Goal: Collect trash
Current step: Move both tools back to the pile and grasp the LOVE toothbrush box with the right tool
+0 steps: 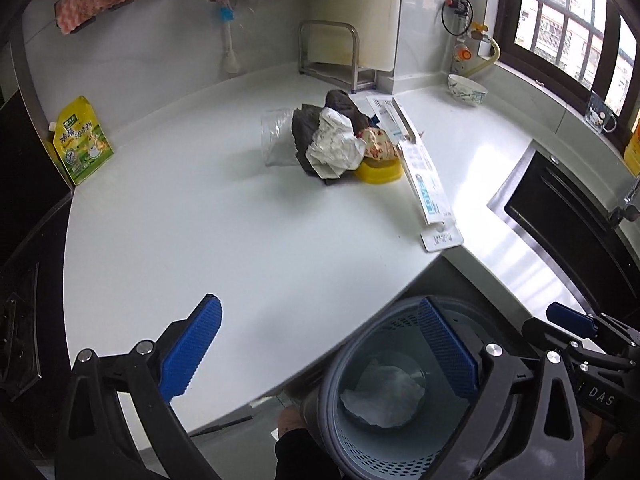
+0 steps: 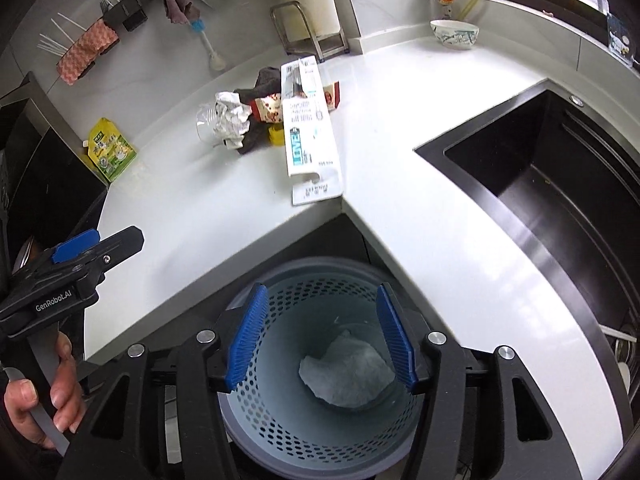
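Right gripper [image 2: 320, 338] hangs right over the bin [image 2: 280, 432], fingers [image 2: 246, 338] spread wide and carrying nothing. Down on the bin floor lies one white wad [image 2: 346, 372], so that piece is in. Left gripper [image 1: 316, 354] sits alongside, at the desk's inner corner, its fingers [image 1: 192, 354] released too, nothing between them.

Out past the corner, the white desk [image 1: 224, 240] runs bare for a long stretch, so there's plenty of open room for a reach. Then the trash: a long box [image 2: 308, 148] lying with its tab end nearly at the desk's inner corner, just above the bin. Behind it the pile, a crumpled paper [image 1: 334, 144] resting on a dark rag [image 1: 308, 128], a clear cup [image 1: 276, 136] on its side touching them, a yellow lid [image 1: 378, 170] and a printed wrapper [image 1: 378, 142] tucked under the box.

Risks, as I read it: the pile is tangled, so pulling one piece could drag the rest or send the cup rolling across the desk. The box is long; held at one end it may swing, sweep the lid along, or catch on the bin rim and fall outside. The sink [image 2: 540, 184] opens on the right, close to the box, and a nudge that way could drop trash in. Far back, the bowl [image 2: 454, 34] and the green pouch [image 1: 82, 140] stand well apart.
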`<state>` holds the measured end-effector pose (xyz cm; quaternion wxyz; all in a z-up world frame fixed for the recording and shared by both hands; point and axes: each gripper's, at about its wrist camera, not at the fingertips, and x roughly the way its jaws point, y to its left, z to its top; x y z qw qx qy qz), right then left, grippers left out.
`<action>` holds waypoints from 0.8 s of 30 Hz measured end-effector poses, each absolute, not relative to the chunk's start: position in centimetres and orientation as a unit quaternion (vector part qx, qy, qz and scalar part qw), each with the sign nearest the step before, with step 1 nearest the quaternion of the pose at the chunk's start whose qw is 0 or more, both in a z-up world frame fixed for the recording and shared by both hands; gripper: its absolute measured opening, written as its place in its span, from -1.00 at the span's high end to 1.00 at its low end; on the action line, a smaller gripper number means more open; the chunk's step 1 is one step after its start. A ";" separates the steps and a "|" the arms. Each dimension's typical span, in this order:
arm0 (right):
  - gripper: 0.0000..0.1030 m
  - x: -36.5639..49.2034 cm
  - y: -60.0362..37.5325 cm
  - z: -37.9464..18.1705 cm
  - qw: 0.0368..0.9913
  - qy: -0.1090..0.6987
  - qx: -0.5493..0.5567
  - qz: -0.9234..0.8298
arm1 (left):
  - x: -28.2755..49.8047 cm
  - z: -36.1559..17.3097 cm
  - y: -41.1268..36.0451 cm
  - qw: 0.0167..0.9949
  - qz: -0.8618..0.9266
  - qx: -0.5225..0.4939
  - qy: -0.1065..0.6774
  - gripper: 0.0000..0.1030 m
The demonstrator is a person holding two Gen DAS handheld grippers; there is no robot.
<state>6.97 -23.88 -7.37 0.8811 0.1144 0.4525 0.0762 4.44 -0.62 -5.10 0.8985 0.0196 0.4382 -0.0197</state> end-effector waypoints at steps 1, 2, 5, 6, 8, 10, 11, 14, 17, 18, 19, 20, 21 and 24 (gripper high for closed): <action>-0.08 7.8 -23.8 -7.0 0.884 0.447 0.115 0.075 | 4.9 -4.8 -0.3 0.901 -0.019 0.019 0.433 -0.88; -0.09 8.6 -23.8 -6.6 0.886 0.442 0.114 0.075 | 5.4 -4.5 0.0 0.904 -0.018 0.018 0.428 -0.88; -0.09 11.2 -23.2 -5.9 0.892 0.432 0.109 0.074 | 7.0 -3.6 0.9 0.913 -0.019 0.017 0.408 -0.88; -0.10 12.0 -23.0 -5.7 0.894 0.429 0.107 0.074 | 7.5 -3.3 1.1 0.915 -0.019 0.017 0.402 -0.88; -0.12 13.7 -22.6 -5.6 0.897 0.424 0.102 0.071 | 8.5 -3.0 1.6 0.920 -0.017 0.016 0.392 -0.88; -0.21 15.4 -22.3 -5.6 0.898 0.423 0.099 0.067 | 9.6 -2.9 2.1 0.922 -0.018 0.013 0.386 -0.88; -0.23 16.3 -22.1 -5.7 0.898 0.424 0.097 0.064 | 10.2 -3.0 2.3 0.923 -0.023 0.011 0.385 -0.88; -0.29 18.6 -21.9 -6.2 0.900 0.423 0.092 0.058 | 11.7 -3.7 2.8 0.926 -0.034 0.006 0.375 -0.88; -0.32 20.8 -21.6 -6.9 0.898 0.425 0.095 0.059 | 13.5 -4.8 2.9 0.924 -0.036 0.011 0.380 -0.88; -0.36 21.4 -21.5 -7.1 0.899 0.424 0.092 0.060 | 14.0 -5.2 3.0 0.924 -0.037 0.012 0.382 -0.88; -0.41 22.0 -21.3 -7.3 0.900 0.422 0.087 0.060 | 14.5 -5.4 3.1 0.923 -0.038 0.012 0.382 -0.88; -0.42 22.5 -21.1 -7.4 0.902 0.420 0.083 0.060 | 14.9 -5.7 3.2 0.923 -0.040 0.013 0.382 -0.88; -0.45 23.0 -21.0 -7.6 0.903 0.418 0.079 0.060 | 15.3 -5.9 3.3 0.924 -0.042 0.013 0.381 -0.88; -0.48 24.5 -20.6 -8.5 0.900 0.425 0.073 0.061 | 16.3 -6.3 3.5 0.925 -0.042 0.017 0.377 -0.88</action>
